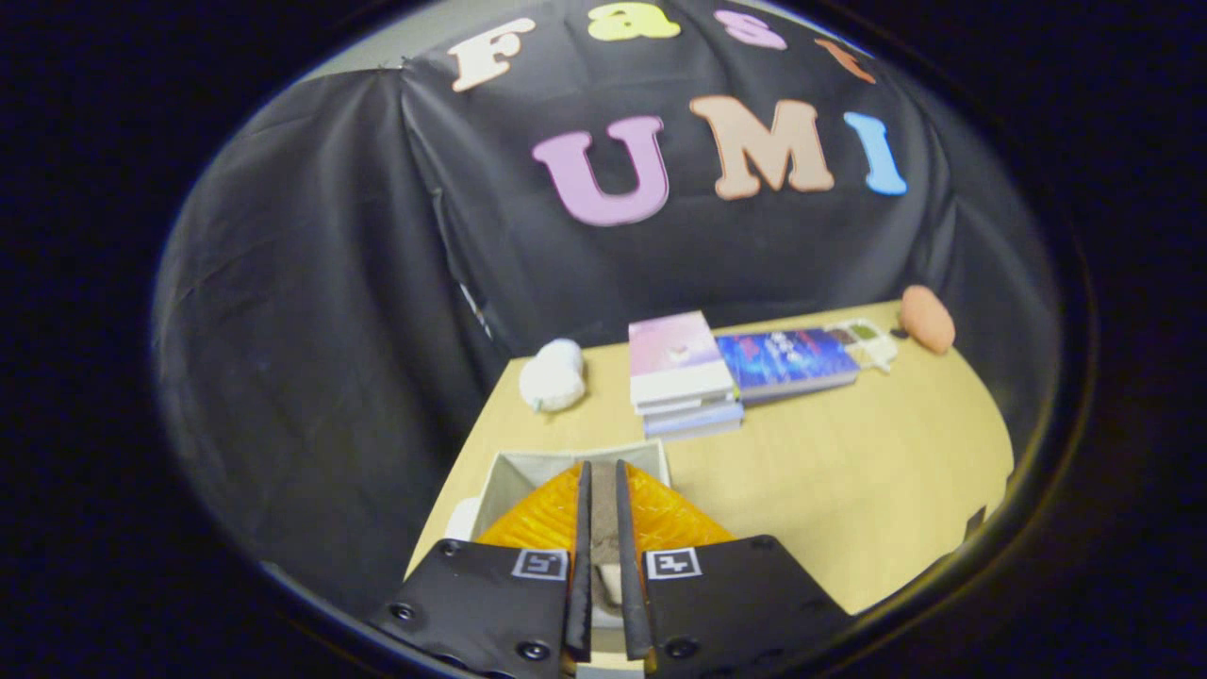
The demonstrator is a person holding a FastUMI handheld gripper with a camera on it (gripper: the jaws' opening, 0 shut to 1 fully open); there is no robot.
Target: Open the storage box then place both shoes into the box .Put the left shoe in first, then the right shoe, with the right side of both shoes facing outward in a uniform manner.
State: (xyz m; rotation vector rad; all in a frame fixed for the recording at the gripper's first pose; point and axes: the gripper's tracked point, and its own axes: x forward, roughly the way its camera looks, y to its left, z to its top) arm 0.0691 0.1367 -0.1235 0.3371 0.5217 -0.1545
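Directly ahead of my fingers, at the table's near left corner, sits the fabric storage box (528,467). My gripper (602,514) is narrowed to a slim gap, pinching what looks like a thin brown strap. Farther across the wooden table (849,471) lie a white plush toy (553,374), stacked books (681,372), a blue book (787,361) and an orange object (927,319).

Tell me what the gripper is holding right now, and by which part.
The gripper fingers are nearly closed on a thin grey-brown strip, over the open storage box. What the strip belongs to, and which part it is, cannot be told.
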